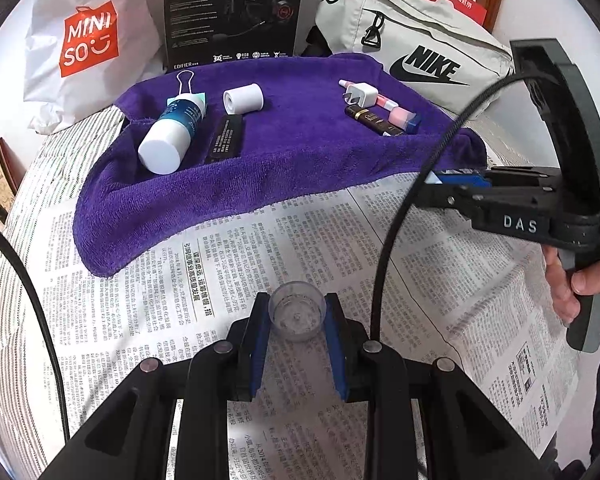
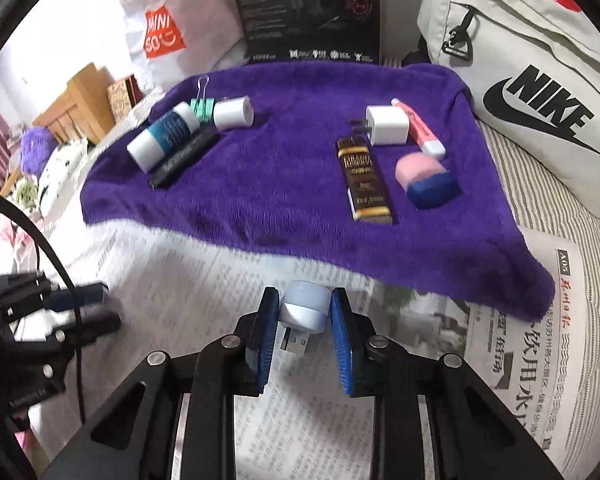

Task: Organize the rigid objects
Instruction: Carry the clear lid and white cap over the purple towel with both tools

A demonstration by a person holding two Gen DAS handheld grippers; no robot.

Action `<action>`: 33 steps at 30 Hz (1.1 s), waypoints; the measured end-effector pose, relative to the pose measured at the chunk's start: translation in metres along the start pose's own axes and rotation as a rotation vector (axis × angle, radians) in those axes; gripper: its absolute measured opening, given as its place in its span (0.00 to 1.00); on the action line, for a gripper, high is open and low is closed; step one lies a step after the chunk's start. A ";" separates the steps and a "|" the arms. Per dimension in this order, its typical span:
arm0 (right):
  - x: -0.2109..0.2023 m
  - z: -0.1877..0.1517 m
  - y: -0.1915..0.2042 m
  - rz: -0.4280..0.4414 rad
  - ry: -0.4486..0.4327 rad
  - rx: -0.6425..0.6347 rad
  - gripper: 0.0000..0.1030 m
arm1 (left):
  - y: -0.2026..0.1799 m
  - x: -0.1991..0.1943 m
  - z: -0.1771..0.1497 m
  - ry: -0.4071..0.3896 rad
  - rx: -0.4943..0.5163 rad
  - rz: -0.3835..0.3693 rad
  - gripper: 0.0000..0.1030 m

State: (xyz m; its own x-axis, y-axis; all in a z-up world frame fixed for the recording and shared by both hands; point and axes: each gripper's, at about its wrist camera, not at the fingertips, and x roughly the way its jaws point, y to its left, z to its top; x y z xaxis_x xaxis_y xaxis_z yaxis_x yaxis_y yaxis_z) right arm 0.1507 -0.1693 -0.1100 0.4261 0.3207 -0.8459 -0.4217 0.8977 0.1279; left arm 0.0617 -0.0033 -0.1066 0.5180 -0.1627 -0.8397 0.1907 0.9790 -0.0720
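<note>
In the left wrist view my left gripper [image 1: 297, 300] is shut on a small clear plastic cup [image 1: 298, 318] just above the newspaper [image 1: 228, 280]. My right gripper [image 2: 304, 294] is shut on a pale blue-white USB night light [image 2: 303, 312], whose plug points back toward the camera. Both hover in front of a purple towel [image 2: 280, 184]. On its left lie a white bottle with a blue label [image 2: 164, 136], a green binder clip [image 2: 202, 108], a white cylinder [image 2: 234, 112] and a black flat box [image 2: 182, 156]. On its right lie a white charger [image 2: 388, 124], a pink pen [image 2: 420, 132], a brown-gold box [image 2: 366, 180] and a pink-blue eraser [image 2: 426, 180].
Behind the towel stand a white Miniso bag [image 1: 88, 40], a black headset box [image 1: 236, 12] and a grey Nike bag [image 1: 416, 44]. The right gripper [image 1: 440, 188] and a hand [image 1: 580, 284] fill the right of the left wrist view; the left gripper [image 2: 108, 306] and cables are at the right wrist view's left.
</note>
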 end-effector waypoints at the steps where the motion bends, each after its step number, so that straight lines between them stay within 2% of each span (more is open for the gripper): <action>1: 0.000 0.000 0.000 -0.001 -0.001 -0.004 0.26 | 0.000 0.000 0.000 0.000 0.000 0.000 0.25; 13: 0.004 -0.002 0.010 -0.063 -0.022 -0.069 0.27 | -0.001 0.001 0.001 0.014 -0.001 0.008 0.25; 33: -0.017 -0.009 -0.003 -0.025 0.019 -0.054 0.26 | 0.003 -0.004 0.008 0.018 -0.031 -0.004 0.25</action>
State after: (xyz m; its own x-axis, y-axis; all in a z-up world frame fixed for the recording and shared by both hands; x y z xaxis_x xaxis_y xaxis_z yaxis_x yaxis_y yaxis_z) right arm 0.1374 -0.1805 -0.1004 0.4223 0.2923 -0.8581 -0.4542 0.8874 0.0788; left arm 0.0669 -0.0012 -0.0995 0.5021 -0.1645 -0.8490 0.1668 0.9817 -0.0916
